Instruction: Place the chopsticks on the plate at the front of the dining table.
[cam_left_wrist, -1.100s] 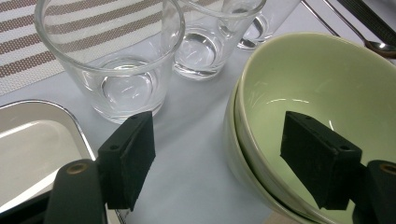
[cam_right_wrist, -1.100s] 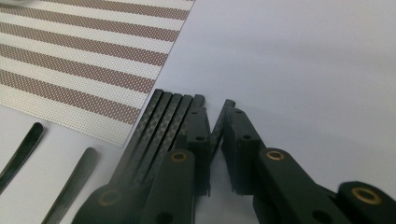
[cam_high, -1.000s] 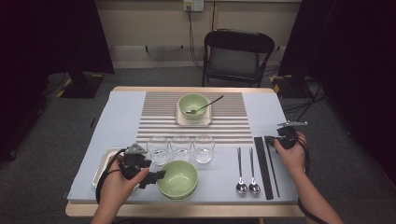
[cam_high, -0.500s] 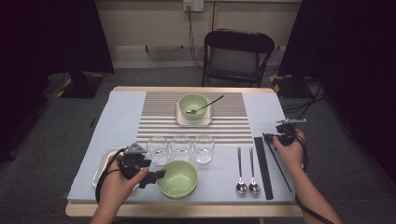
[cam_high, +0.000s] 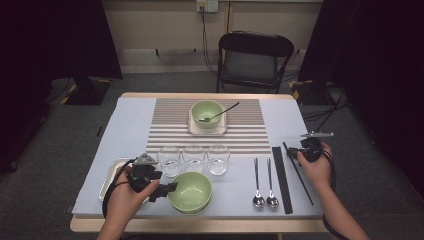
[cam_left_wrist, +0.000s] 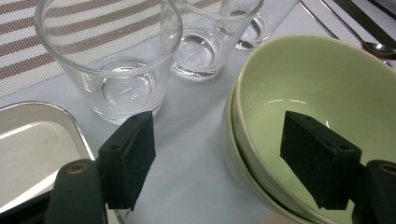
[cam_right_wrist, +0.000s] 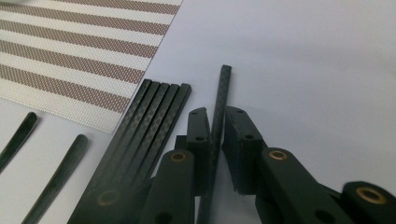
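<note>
Right gripper (cam_right_wrist: 218, 154) pinching slim woven-textured chopstick (cam_right_wrist: 223, 93) — left gripper (cam_left_wrist: 219, 158) jaws apart, straddling glossy bowl (cam_left_wrist: 299, 93) rim.

The left hand-held gripper (cam_left_wrist: 219, 158) gapes wide; the right hand-held gripper (cam_right_wrist: 217, 140) is nearly closed.

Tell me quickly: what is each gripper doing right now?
Left gripper: open, jaws astride the rim of the stacked green bowls.
Right gripper: shut on a single black chopstick.
</note>
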